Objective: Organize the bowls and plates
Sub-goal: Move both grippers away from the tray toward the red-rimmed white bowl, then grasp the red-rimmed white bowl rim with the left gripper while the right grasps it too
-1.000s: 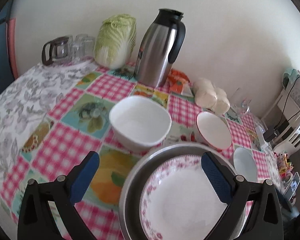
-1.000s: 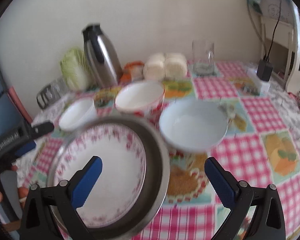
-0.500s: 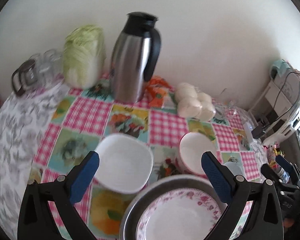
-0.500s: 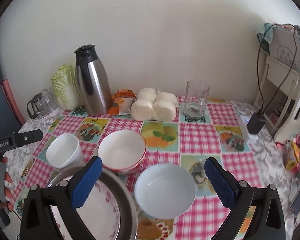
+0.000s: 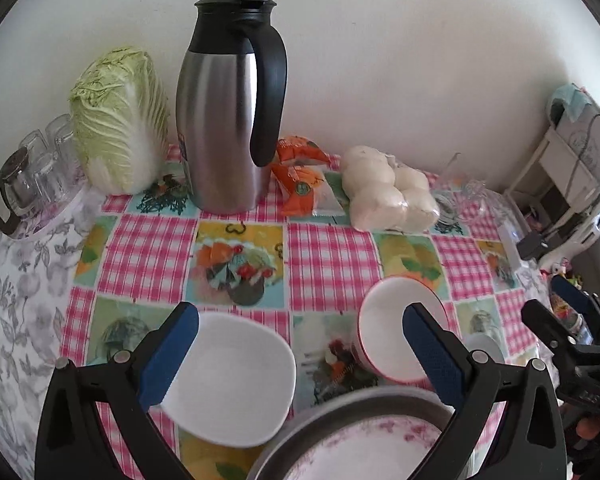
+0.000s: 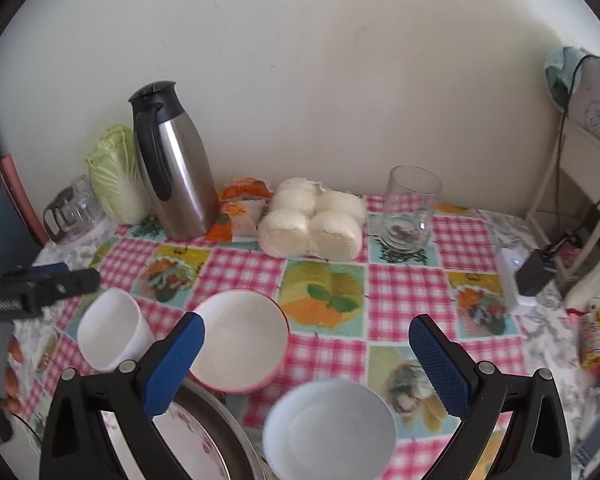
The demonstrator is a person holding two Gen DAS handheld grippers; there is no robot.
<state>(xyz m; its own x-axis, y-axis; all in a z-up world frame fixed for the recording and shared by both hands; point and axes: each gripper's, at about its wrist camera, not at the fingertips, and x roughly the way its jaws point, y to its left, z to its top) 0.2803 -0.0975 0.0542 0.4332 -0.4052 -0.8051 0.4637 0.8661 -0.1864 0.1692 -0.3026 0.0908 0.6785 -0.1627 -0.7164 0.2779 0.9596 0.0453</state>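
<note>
Both claws raised and drawn back since earlier frames; dishes now lower in each view, thermos larger in left view.

Left claw [image 5: 298, 354]: released, empty, above square white bowl [image 5: 230, 378].
Right claw [image 6: 306, 364]: released, empty, above pale blue bowl [image 6: 328, 430].
Red-rimmed bowl [image 6: 240, 344]: on worktop [image 6: 408, 300] between the two, ahead-left of right claw, ahead-right of left claw.
Floral plate [image 5: 364, 454]: nested in metal basin [image 5: 380, 398], at near edge between the claws.
Judgement: each claw nearest the bowl beneath it; floral plate likely stack base.
</note>
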